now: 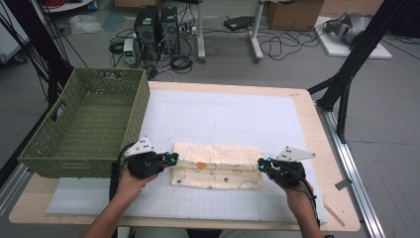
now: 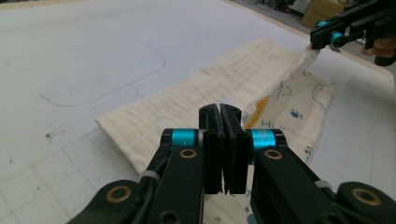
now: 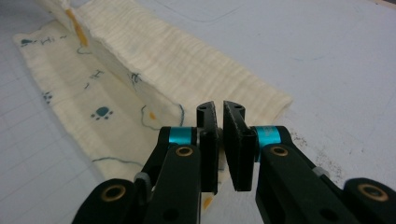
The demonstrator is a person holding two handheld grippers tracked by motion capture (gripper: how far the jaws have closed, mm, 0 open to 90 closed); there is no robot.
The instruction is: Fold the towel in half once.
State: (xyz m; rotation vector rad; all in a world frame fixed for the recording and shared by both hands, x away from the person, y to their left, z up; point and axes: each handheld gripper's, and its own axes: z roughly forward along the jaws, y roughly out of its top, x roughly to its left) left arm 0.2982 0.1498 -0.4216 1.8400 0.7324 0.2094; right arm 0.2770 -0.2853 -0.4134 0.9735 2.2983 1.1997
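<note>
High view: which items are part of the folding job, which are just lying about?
In the job:
- cream printed cloth, half folded on the white mat
- left gripper, shut on the cloth's left end
- right gripper, shut on its right end

Lying about:
- green woven basket
- computer towers and cardboard box on the floor

Cream printed cloth (image 1: 217, 171), half-folded, on mat

The cloth (image 1: 216, 167) is cream with a fine ribbed weave, printed with blue paw marks, thin blue lines and small orange patches. The basket (image 1: 84, 124) is olive green wicker. The tabletop (image 1: 317, 144) is pale wood under a white gridded mat (image 1: 228, 119). Each hand-held gripper is black with turquoise bands: left hand-held gripper (image 1: 174, 157), right hand-held gripper (image 1: 261, 164).
</note>
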